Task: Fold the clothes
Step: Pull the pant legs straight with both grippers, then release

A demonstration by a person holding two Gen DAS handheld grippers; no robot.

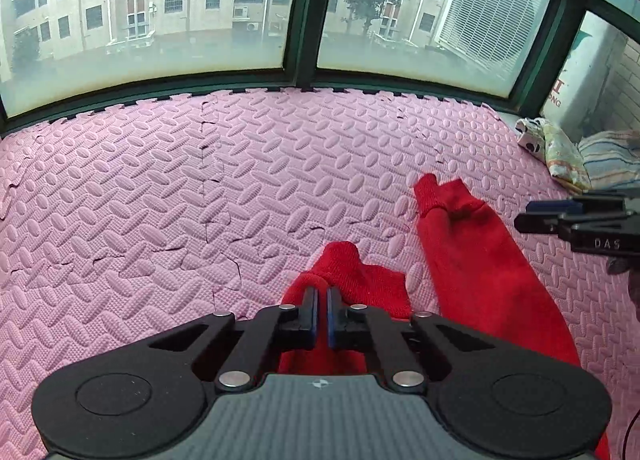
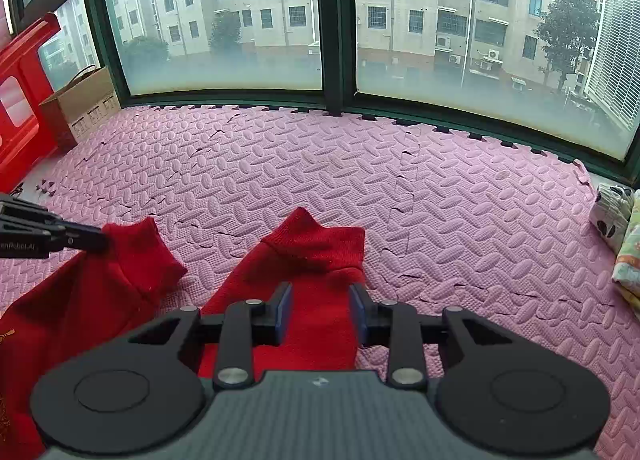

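A red knitted sweater lies on the pink foam mat with both sleeves pointing toward the window. In the left wrist view my left gripper [image 1: 322, 292] is shut on the left sleeve [image 1: 344, 280] near its cuff. The right sleeve [image 1: 472, 252] lies to the right, with my right gripper [image 1: 520, 216] beside it. In the right wrist view my right gripper [image 2: 320, 294] is open, its fingers on either side of the right sleeve [image 2: 316, 252] just behind the cuff. The left gripper [image 2: 100, 242] shows there pinching the left sleeve [image 2: 132, 264].
The pink foam mat [image 1: 200, 188] runs up to a dark-framed window [image 1: 304, 20]. Folded patterned clothes [image 1: 568, 156] lie at the mat's right edge. A cardboard box [image 2: 88, 100] and a red plastic object [image 2: 24, 92] stand at the far left in the right wrist view.
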